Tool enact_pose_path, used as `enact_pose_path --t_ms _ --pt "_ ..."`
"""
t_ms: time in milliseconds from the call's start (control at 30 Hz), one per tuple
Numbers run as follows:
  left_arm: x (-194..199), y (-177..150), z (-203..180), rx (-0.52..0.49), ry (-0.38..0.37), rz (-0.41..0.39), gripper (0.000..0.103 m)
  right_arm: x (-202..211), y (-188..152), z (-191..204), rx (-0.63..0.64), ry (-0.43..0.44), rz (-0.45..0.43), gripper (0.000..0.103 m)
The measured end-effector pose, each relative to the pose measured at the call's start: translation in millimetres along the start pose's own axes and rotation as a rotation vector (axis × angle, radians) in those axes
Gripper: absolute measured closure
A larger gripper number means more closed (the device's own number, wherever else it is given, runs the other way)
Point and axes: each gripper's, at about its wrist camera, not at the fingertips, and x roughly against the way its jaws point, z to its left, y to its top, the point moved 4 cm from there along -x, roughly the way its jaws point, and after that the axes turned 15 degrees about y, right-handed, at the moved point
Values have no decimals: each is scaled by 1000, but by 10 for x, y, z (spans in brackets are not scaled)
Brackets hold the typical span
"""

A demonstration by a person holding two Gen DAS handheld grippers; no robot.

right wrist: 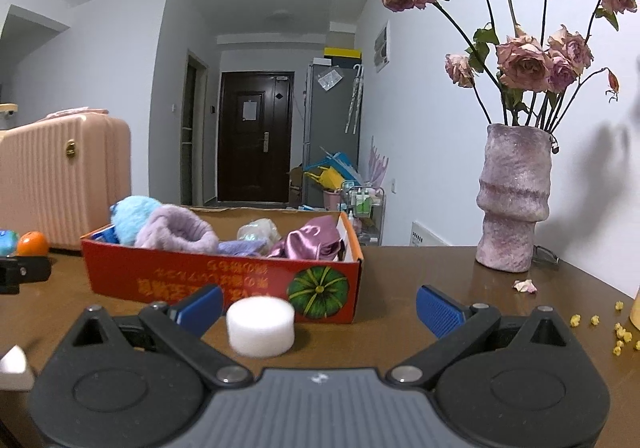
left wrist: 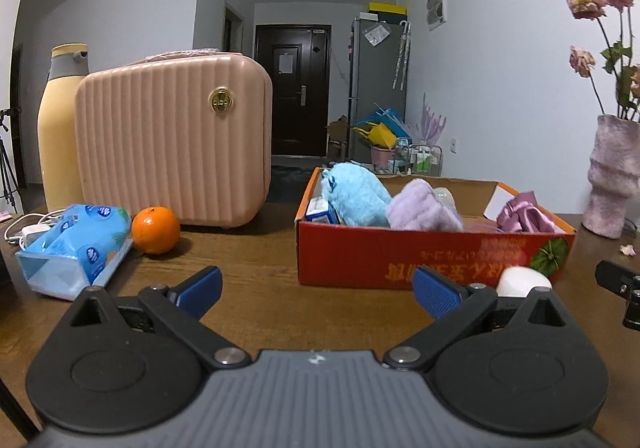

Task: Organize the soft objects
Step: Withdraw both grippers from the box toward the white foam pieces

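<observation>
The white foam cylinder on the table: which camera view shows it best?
The right wrist view. There the white foam cylinder stands whole between the open fingers of the right tool, in front of the red box. In the left wrist view only its top shows; the left tool hides the rest.

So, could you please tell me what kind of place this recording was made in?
Most likely a lived-in apartment: a wooden table faces a hallway with a dark entrance door, a fridge stands beside it, and a vase of dried roses sits on the table.

Brown table (right wrist: 420, 288): box (right wrist: 208, 276), vase (right wrist: 514, 204)
</observation>
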Motion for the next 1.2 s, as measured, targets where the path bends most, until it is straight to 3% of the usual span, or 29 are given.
enact_pose_path --t_ms 900,1200 --pt "681 -369 215 -92 -73 50 0 663 -224 358 11 56 58 0" --pt "706 -488 246 -124 -66 132 0 762 -261 369 -6 59 74 0"
